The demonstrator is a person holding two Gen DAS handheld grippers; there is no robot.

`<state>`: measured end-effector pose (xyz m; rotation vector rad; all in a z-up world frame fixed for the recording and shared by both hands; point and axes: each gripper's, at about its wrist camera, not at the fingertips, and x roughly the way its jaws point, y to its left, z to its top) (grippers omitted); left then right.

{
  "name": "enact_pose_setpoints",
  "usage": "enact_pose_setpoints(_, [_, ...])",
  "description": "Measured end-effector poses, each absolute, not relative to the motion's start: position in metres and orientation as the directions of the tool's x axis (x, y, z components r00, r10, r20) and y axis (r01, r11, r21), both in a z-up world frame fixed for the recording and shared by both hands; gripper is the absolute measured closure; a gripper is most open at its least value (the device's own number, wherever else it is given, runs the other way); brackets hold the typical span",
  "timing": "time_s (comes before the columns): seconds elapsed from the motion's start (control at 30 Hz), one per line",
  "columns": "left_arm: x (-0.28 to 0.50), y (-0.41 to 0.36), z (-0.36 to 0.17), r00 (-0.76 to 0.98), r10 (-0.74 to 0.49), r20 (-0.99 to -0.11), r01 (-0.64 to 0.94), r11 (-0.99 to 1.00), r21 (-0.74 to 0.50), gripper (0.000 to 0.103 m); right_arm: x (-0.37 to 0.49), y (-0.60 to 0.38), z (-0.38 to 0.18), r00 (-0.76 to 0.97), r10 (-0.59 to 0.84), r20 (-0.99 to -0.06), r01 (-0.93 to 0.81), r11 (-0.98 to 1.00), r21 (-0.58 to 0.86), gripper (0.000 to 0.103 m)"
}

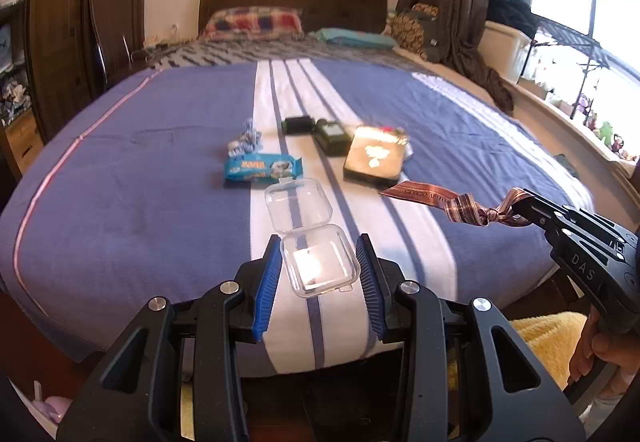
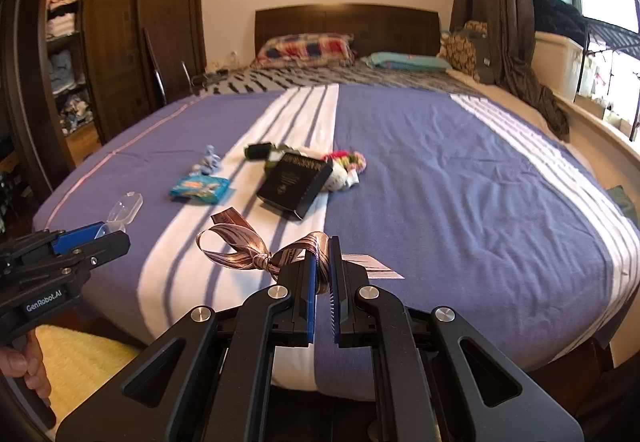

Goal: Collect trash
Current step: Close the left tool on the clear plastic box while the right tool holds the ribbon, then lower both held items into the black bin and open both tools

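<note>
My left gripper point(image 1: 318, 248) is shut on an open clear plastic case point(image 1: 316, 262), its lid point(image 1: 298, 203) hinged away from me. The case point(image 2: 124, 207) also shows in the right wrist view at the left gripper point(image 2: 108, 236). My right gripper point(image 2: 325, 256) is shut on a brown knotted ribbon point(image 2: 256, 252), held above the bed; the ribbon point(image 1: 448, 203) hangs from it point(image 1: 520, 207) in the left wrist view. On the bed lie a blue snack wrapper point(image 1: 262, 167), a black box point(image 1: 374, 157), a dark green bottle point(image 1: 330, 135) and a crumpled blue wrapper point(image 1: 248, 139).
The bed point(image 1: 140, 181) has a blue and white striped cover. A small black case point(image 1: 297, 124) lies by the bottle. A floral item point(image 2: 348, 161) lies behind the black box point(image 2: 294, 185). A yellow rug point(image 2: 88, 366) is on the floor. A wardrobe point(image 2: 116, 41) stands left.
</note>
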<state>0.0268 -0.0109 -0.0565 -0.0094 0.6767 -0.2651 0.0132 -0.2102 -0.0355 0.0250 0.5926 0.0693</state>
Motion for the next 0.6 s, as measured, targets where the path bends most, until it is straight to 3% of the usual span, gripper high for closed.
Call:
enact_pose_setpoints(0.27, [-0.026, -0.012, -0.055, 0.725, -0.291, -0.624, 0.289, 0.951, -0.109, 0.067, -0.027, -0.209, -0.04, 0.804, 0.083, -0.589, -0.086, 0.996, 0.023, 0.096])
enact_pose_setpoints(0.6, [-0.03, -0.021, -0.146, 0.517, -0.35, -0.781, 0.321, 0.925, -0.202, 0.067, -0.031, -0.188, -0.109, 0.658, 0.115, -0.744, -0.143, 0.989, 0.027, 0.096])
